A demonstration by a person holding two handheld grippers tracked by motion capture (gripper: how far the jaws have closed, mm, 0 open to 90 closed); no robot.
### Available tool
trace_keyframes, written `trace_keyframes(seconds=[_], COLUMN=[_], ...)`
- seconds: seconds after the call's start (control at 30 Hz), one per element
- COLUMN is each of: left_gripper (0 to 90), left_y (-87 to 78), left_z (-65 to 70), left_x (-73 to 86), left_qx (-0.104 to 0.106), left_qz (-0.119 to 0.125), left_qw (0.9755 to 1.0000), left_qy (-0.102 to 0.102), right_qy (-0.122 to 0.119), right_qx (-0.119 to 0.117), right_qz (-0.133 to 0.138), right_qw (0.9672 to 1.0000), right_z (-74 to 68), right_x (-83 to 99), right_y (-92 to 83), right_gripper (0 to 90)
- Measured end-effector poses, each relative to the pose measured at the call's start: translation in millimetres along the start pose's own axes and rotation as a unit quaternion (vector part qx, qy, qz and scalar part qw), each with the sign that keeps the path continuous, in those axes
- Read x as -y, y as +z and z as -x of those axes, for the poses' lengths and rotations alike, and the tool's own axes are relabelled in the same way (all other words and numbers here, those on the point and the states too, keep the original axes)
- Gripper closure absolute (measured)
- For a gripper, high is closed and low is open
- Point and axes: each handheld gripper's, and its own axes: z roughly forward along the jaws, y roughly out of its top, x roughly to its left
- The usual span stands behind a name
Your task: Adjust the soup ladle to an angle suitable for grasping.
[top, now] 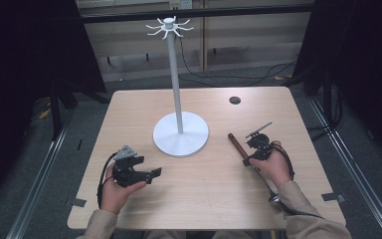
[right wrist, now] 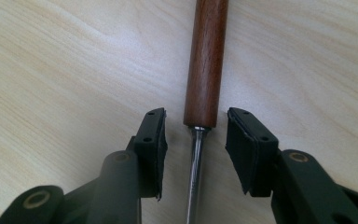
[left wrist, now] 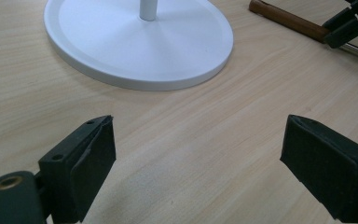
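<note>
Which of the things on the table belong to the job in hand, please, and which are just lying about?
In the job:
utensil, wooden handle, metal shank, lying between the open jaws of the right gripper
white stand with hooks on top, probably

Lying about:
dark round spot at the table's far edge
left gripper, open over bare table

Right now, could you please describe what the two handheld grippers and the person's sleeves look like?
Both are black. The left gripper carries a grey three-cornered plate on top, and its jaws are blocky with flat dark pads. The right gripper has the same black jaws. A black cable trails from each. The sleeves are beige.
</note>
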Motion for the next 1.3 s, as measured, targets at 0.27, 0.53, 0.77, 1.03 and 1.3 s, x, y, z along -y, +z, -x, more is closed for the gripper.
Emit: trace_keyframes(seconds=[0.27,0.53,0.77,1.03,1.3], left_gripper=[9.9,10.2,10.2,10.3,10.3], left_y=[-2.3,-2.6,-3.3,-1.5,-0.4], left_z=[-0.5,1.1,3.4,4.5,7.4], left_x=[-1.2,-1.8,-2.3,-2.6,-3.6], left_qx=[0.0,0.0,-0.003,0.0,0.002], left_qz=[0.004,0.007,0.009,0.007,0.006], left_qw=[1.0,1.0,0.9999,0.9999,0.9999], left_qy=[0.002,0.004,0.006,0.008,0.015], right_qy=[-0.006,-0.008,0.005,0.022,-0.001], right_qx=[0.004,0.033,0.005,-0.027,-0.054], right_qz=[-0.01,-0.028,-0.004,0.092,0.232], right_qw=[0.9999,0.999,1.0,0.9952,0.9712], right_z=[-3.6,-6.4,-0.5,2.3,2.5], right_x=[-4.0,-9.1,-2.0,4.3,17.3], right_y=[0.8,4.5,2.0,-21.9,-53.4], right_gripper=[63.7,74.0,75.0,75.0,75.2])
